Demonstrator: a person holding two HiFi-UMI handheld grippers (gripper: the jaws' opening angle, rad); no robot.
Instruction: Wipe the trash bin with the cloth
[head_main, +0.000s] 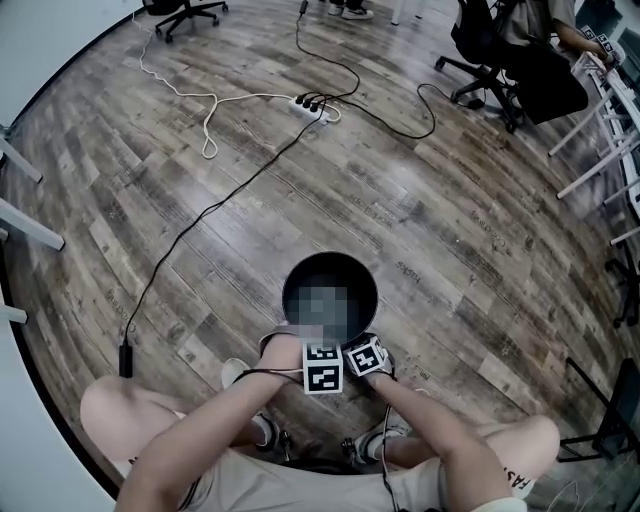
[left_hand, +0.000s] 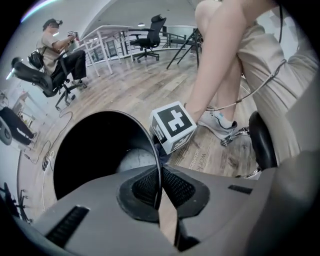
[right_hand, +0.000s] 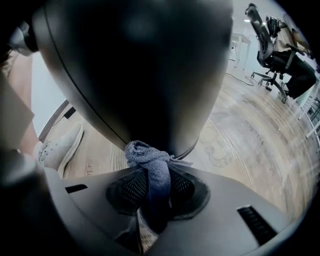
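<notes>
A round black trash bin (head_main: 330, 290) stands on the wooden floor just in front of the person's knees. My left gripper (left_hand: 159, 189) is shut on the bin's thin rim (left_hand: 158, 159), one pad inside the bin and one outside. In the head view it sits at the near edge of the bin, under its marker cube (head_main: 322, 367). My right gripper (right_hand: 154, 190) is shut on a blue-grey cloth (right_hand: 151, 162), and the bunched end of the cloth touches the bin's outer wall (right_hand: 135, 65) low down. Its marker cube (left_hand: 172, 125) shows beside the rim.
A power strip (head_main: 310, 105) with black and white cables lies on the floor beyond the bin. A seated person (head_main: 530, 60) on an office chair and white desk legs (head_main: 600, 130) are at the far right. The wearer's shoes (left_hand: 217, 122) and stool base (left_hand: 240, 137) are close behind the bin.
</notes>
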